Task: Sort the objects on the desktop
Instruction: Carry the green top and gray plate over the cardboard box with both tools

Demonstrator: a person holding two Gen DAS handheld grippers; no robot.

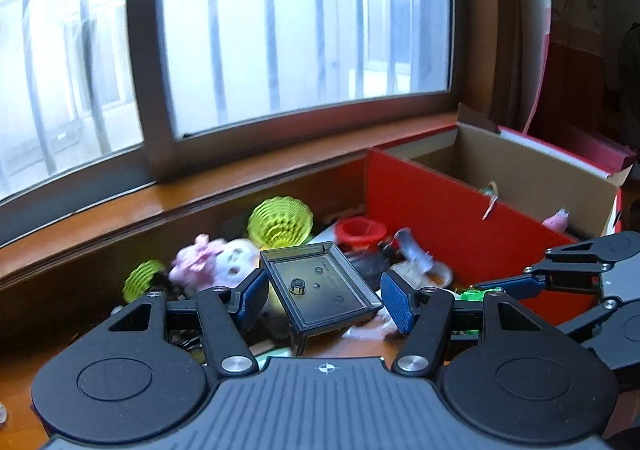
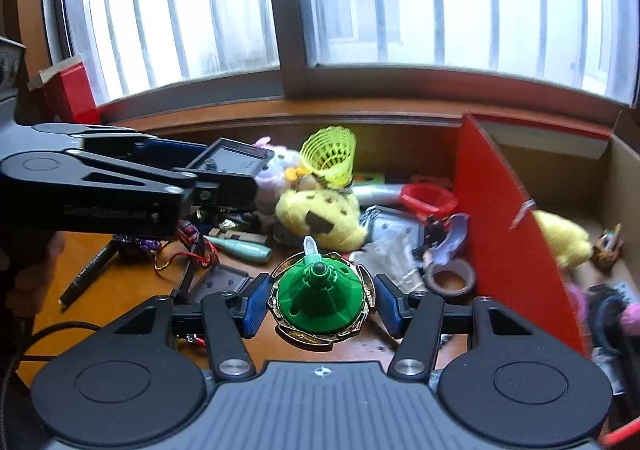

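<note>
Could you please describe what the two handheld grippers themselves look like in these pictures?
Both match: the left gripper and right gripper have matte black linkage arms with silver pivot screws, ribbed blue pads on the fingers, two round black discs, and a grey ribbed base with a small white crosshair mark.

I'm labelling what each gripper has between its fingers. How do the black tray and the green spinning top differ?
The black tray is flat, square and dark; the green spinning top is round, cone-shaped, bright green with a gold rim. The tray sits tilted and raised above the clutter at the left gripper; the top sits tip-up, level, between the right gripper pads. Both are hard plastic.
</note>
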